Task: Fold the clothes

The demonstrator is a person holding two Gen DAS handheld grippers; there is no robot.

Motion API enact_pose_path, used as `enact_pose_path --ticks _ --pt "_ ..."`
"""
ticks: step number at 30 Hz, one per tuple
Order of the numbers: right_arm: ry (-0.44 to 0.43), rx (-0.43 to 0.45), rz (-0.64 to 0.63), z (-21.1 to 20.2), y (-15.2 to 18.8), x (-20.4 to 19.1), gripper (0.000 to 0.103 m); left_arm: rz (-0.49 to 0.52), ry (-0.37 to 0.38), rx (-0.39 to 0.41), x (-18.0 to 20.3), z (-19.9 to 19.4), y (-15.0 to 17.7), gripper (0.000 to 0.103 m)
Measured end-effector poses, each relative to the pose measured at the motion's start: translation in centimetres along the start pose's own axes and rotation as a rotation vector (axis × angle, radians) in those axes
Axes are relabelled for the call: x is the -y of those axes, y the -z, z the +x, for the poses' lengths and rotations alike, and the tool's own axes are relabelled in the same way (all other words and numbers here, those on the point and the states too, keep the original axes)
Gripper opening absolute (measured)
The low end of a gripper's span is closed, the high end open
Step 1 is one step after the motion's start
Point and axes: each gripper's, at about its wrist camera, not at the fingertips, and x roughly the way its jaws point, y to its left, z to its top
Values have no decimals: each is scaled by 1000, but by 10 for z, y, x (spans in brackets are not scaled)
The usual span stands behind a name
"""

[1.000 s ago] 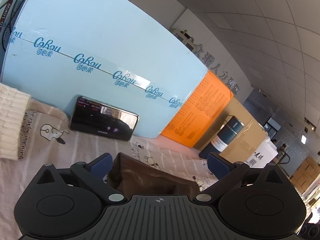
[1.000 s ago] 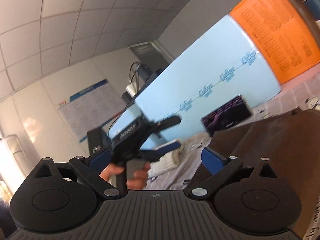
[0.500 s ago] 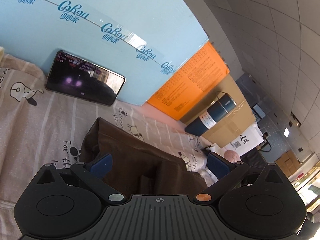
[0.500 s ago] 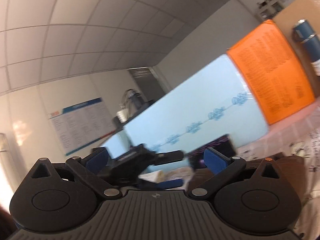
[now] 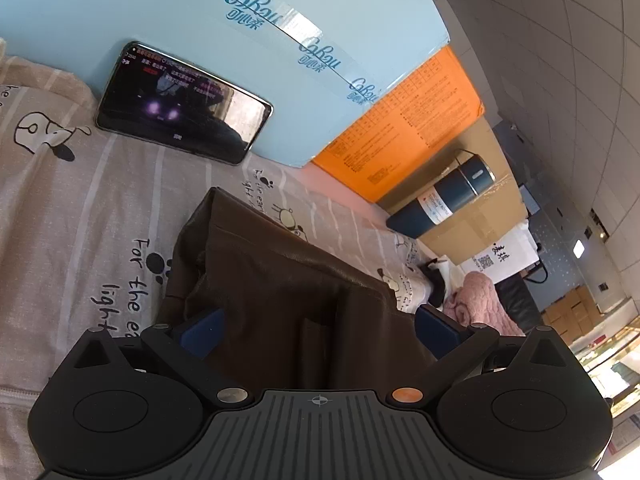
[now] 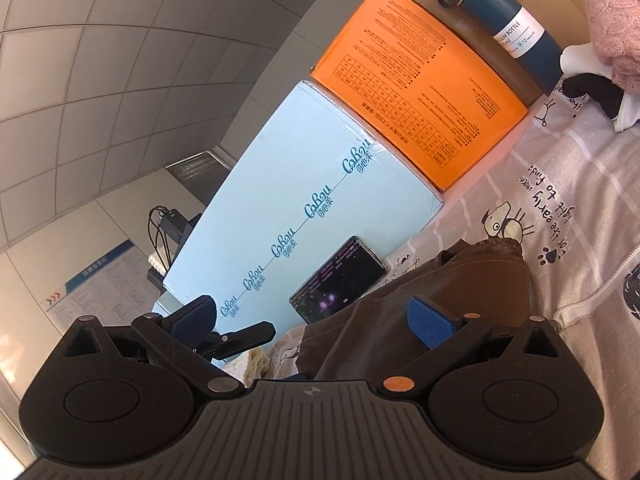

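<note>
Two hand-held grippers noted, both with jaws spread wide and gripping nothing. Left hand-held gripper [image 5: 318,330] sits low over the dark brown leather-look garment [image 5: 280,280], blue pads flanking the cloth; contact cannot be confirmed. Right hand-held gripper [image 6: 312,320] likewise straddles one edge of that garment. The garment lies partly folded on the grey cartoon-print bedsheet [image 5: 80,200], which reads "For the early light". Behind it stands a large pale blue carton [image 6: 304,204] printed "Cobou" repeatedly, with a black smartphone [image 5: 182,110], screen lit, leaning on it. Adjacent: orange printed box [image 6: 420,80], text too small to read, and a dark blue flask [image 6: 504,24] labelled "VACUUM BOTTLE"
</note>
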Motion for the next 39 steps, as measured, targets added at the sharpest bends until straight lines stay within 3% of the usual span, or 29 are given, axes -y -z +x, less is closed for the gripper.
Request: enact_pose_path --ticks 10,19,26,33,39 --pt "5 -7 -2 0 1 2 103 68 7 -90 13 13 10 102" --pt "4 -9 -2 1 1 2 103 55 8 -83 10 13 11 102" --pt "6 -10 -1 0 1 2 103 -12 56 -62 6 17 19 102" --pt "8 -17 0 2 1 3 103 62 27 -87 21 22 28 103" --pt "8 -20 3 3 1 4 103 218 -33 -71 34 29 39 103"
